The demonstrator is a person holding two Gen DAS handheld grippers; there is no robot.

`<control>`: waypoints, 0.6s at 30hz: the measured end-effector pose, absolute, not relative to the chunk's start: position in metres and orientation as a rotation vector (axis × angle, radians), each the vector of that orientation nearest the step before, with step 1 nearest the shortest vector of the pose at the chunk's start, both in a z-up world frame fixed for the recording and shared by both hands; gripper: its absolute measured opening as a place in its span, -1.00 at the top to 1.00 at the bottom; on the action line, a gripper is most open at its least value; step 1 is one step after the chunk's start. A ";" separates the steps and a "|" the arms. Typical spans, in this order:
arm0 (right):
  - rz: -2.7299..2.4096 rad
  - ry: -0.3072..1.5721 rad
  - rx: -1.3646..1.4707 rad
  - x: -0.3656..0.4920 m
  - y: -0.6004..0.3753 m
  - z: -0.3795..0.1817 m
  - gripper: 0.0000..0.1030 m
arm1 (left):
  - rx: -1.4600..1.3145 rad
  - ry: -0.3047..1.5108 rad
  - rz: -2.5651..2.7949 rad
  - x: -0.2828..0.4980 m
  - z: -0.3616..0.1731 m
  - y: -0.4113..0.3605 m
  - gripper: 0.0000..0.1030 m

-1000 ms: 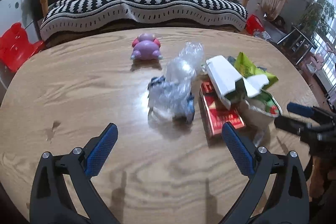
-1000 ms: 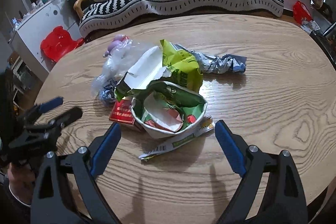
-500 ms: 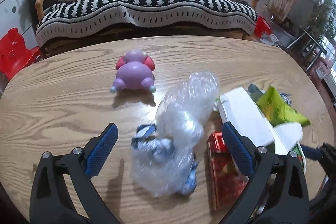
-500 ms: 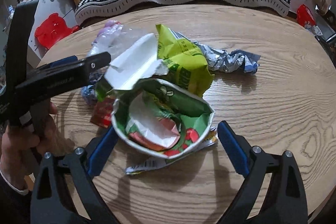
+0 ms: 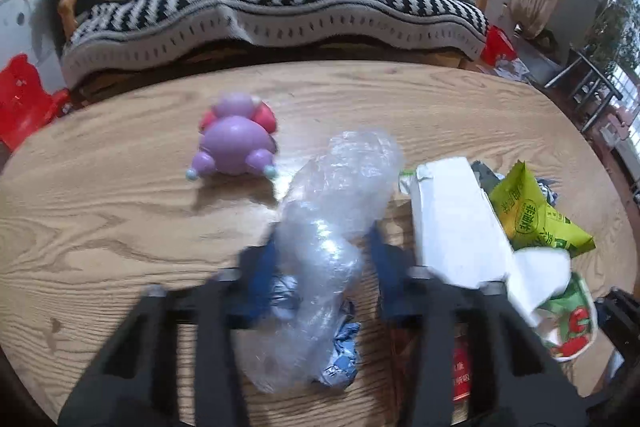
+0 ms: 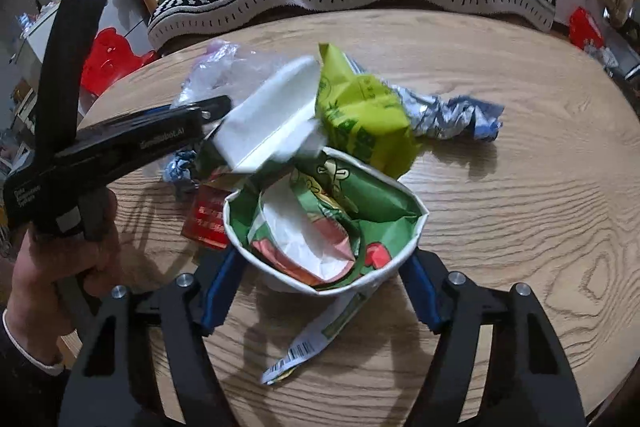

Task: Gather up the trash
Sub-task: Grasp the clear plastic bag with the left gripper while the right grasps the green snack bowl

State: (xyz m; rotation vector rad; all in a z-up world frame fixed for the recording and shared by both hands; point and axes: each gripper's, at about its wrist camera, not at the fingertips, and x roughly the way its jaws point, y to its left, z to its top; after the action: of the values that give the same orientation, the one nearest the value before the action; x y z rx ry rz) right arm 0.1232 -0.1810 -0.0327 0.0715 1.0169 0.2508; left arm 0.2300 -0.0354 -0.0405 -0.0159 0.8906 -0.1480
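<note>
One clear plastic wrapper (image 5: pixel 332 247), long axis pointing away, up-right, upper end raised

An oval wooden table (image 5: pixel 120 227) carries the litter. A crumpled clear plastic bag (image 5: pixel 336 211) lies between the left tongs' (image 5: pixel 322 255) fingers, a purple toy (image 5: pixel 236 143) beyond them to the left. A white paper cup (image 6: pixel 324 227) stuffed with wrappers sits between the right tongs' (image 6: pixel 316 291) fingers, a barcoded strip (image 6: pixel 316 343) under it. Beyond lie a green packet (image 6: pixel 360 115), a white carton (image 6: pixel 272 123) and crumpled foil (image 6: pixel 452 115); a red packet (image 6: pixel 206 217) lies to the left.
</note>
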 end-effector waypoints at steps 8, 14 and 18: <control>0.261 0.935 0.052 0.095 -0.188 -0.003 -0.35 | -0.067 0.830 -0.168 0.203 -0.005 -0.017 0.57; 0.258 0.908 0.066 0.080 -0.201 0.009 -0.35 | -0.077 0.817 -0.170 0.184 0.011 -0.014 0.57; 0.244 0.897 0.078 0.075 -0.211 0.015 -0.35 | -0.070 0.814 -0.179 0.174 0.016 -0.021 0.57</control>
State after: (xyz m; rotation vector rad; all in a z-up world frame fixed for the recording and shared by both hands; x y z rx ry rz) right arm 0.0745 -0.2107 0.0154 0.0778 0.8973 0.2437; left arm 0.1736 -0.0214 0.0160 -0.0698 0.8141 -0.1794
